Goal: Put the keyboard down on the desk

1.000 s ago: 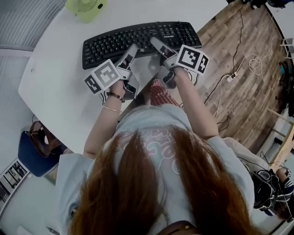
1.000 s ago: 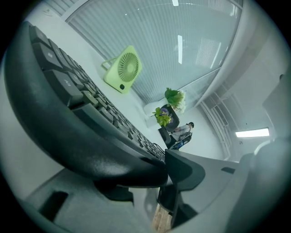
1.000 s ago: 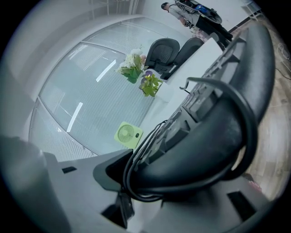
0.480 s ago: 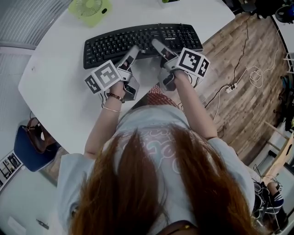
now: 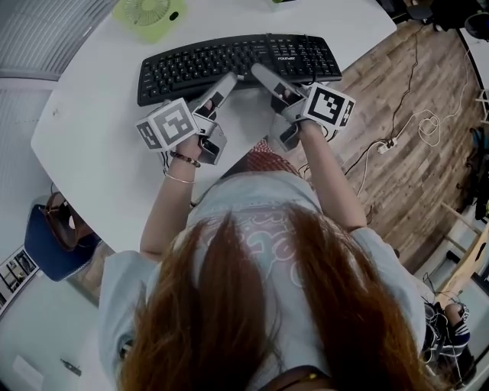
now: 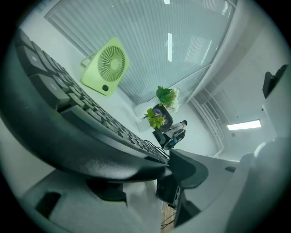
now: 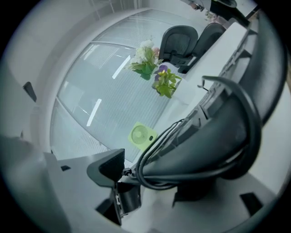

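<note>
A black keyboard (image 5: 237, 65) lies crosswise over the white desk (image 5: 99, 130). My left gripper (image 5: 226, 82) is shut on its near edge, left of centre. My right gripper (image 5: 262, 75) is shut on the same edge just to the right. In the left gripper view the keyboard's rounded front edge (image 6: 82, 150) fills the space between the jaws of that gripper (image 6: 150, 177). In the right gripper view the keyboard (image 7: 213, 150) and its looped cable (image 7: 148, 161) sit clamped in that gripper (image 7: 154, 182). Whether the keyboard's underside touches the desk is hidden.
A green desk fan (image 5: 147, 14) stands on the desk behind the keyboard's left end. Potted plants (image 7: 157, 73) and dark office chairs (image 7: 182, 43) lie farther off. Cables (image 5: 397, 107) trail on the wooden floor right of the desk. A blue seat (image 5: 53, 237) is at lower left.
Both grippers and the keyboard have shifted a little farther over the desk, toward the fan. Both holds are unchanged.
</note>
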